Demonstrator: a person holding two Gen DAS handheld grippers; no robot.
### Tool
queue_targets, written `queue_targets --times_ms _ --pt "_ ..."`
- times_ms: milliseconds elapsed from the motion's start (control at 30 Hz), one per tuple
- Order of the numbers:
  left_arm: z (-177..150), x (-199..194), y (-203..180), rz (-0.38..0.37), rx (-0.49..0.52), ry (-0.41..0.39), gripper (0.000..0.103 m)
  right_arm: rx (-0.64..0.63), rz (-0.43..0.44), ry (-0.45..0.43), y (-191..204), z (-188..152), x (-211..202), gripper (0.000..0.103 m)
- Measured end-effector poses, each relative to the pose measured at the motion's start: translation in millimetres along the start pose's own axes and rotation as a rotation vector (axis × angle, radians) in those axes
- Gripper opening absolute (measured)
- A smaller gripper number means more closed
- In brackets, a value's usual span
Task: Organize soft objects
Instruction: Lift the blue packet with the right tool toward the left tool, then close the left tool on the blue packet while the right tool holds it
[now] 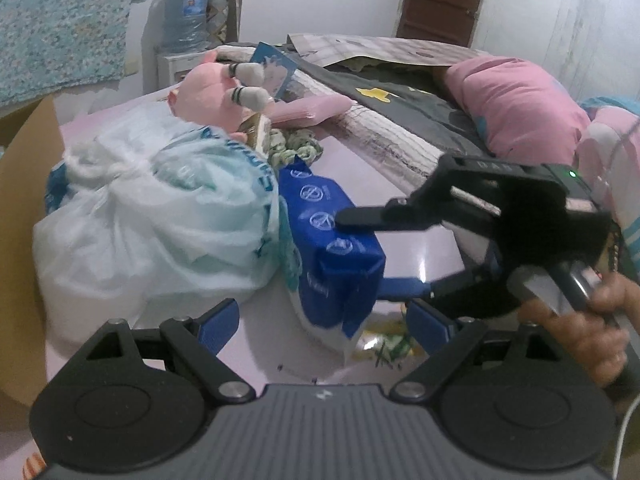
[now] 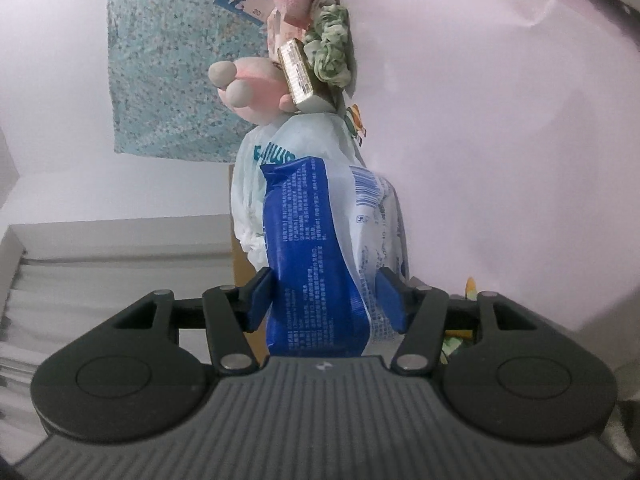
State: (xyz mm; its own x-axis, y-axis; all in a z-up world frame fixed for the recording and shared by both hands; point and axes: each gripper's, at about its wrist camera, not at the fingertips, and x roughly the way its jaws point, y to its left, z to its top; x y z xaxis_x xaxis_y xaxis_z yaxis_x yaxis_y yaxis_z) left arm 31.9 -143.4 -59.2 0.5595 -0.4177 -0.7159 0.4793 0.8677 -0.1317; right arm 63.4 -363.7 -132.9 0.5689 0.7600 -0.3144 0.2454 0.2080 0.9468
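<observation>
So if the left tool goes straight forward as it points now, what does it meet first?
Most likely the blue pack, lying just ahead between its open fingers; the right tool already grips that pack. Depth is uncertain.

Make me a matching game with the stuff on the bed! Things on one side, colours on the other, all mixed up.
Things:
1. soft pack in the right gripper
2. plush toy
3. tied plastic bag
4. scrunchie

Colours:
A. green and white
B. pale see-through white with teal letters
C. blue and white
D. pink with grey feet

Pairs: 1-C, 2-D, 3-B, 4-A
</observation>
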Motion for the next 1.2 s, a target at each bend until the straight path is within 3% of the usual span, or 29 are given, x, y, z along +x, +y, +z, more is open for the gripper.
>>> queue_targets --times_ms 133,200,367,633,733,867,1033,1200 --pt "8 11 -3 -0.016 0.011 -0.003 0.088 -0.03 -0.017 -0.037 2 1 -9 0.06" --pt "12 18 -5 -0.027 0.018 0.002 0.074 -0.062 -0.05 -0.073 4 -3 -19 0.068" --pt "20 33 -12 -0.066 0.045 0.019 0.06 -0.083 -0.067 -0.126 -2 -4 -33 0.07" --pt "22 41 -39 -0.064 0.178 -0.001 0.062 -0.155 -0.044 -0.22 5 0 -64 0.07" --pt "21 40 -44 -0.097 0.203 -0.011 0.067 -0.167 -0.028 -0.23 6 7 -71 0.07" --pt "16 38 -47 -0.166 0.233 -0.005 0.083 -0.175 -0.028 -0.223 7 14 -71 0.071" --pt "14 49 -37 -0.128 0.168 0.037 0.085 -0.189 -0.068 -0.22 5 18 -65 0.07" --pt "27 69 -18 -0.191 0.026 0.119 0.087 -0.243 -0.154 -0.214 10 17 -57 0.067"
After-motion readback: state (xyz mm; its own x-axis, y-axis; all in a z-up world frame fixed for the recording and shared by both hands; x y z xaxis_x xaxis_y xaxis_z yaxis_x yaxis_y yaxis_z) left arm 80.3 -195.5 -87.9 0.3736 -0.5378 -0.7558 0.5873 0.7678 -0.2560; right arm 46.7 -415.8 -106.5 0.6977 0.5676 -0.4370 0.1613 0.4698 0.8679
